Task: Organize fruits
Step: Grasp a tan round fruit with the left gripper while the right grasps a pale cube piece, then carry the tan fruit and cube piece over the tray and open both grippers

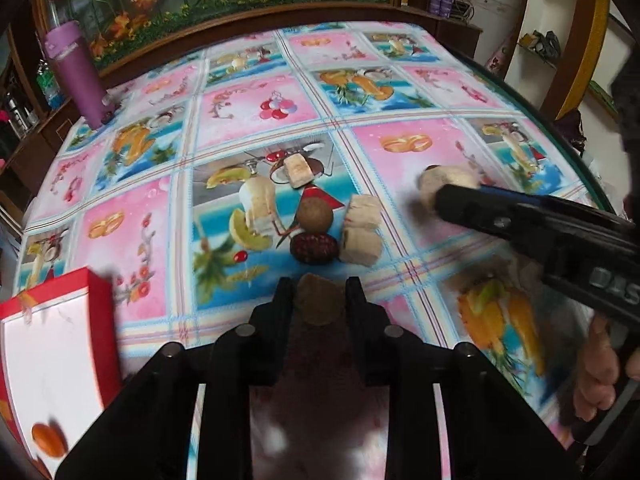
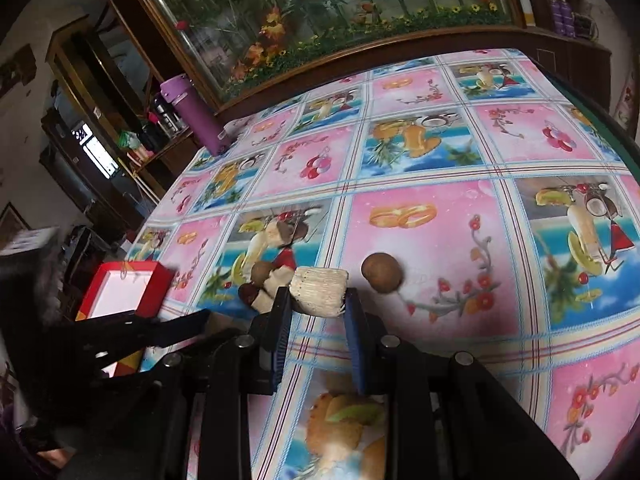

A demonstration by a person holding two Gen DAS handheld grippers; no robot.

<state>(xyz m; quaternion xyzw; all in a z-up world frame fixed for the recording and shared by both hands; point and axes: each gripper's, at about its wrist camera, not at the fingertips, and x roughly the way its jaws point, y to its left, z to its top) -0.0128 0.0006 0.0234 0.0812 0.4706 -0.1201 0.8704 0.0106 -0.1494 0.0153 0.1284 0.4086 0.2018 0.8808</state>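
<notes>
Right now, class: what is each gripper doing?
Left gripper: closed on a brown round fruit.
Right gripper: closed on a pale ridged block.

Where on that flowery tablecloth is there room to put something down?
The far half of the tablecloth, beyond the purple bottle, is bare. It is crowded near the middle, around the cluster of small fruits, and by the red box.

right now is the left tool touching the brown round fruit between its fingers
Touching. The left wrist view shows the left tool with both fingers pressed against the sides of the brown round fruit.
</notes>
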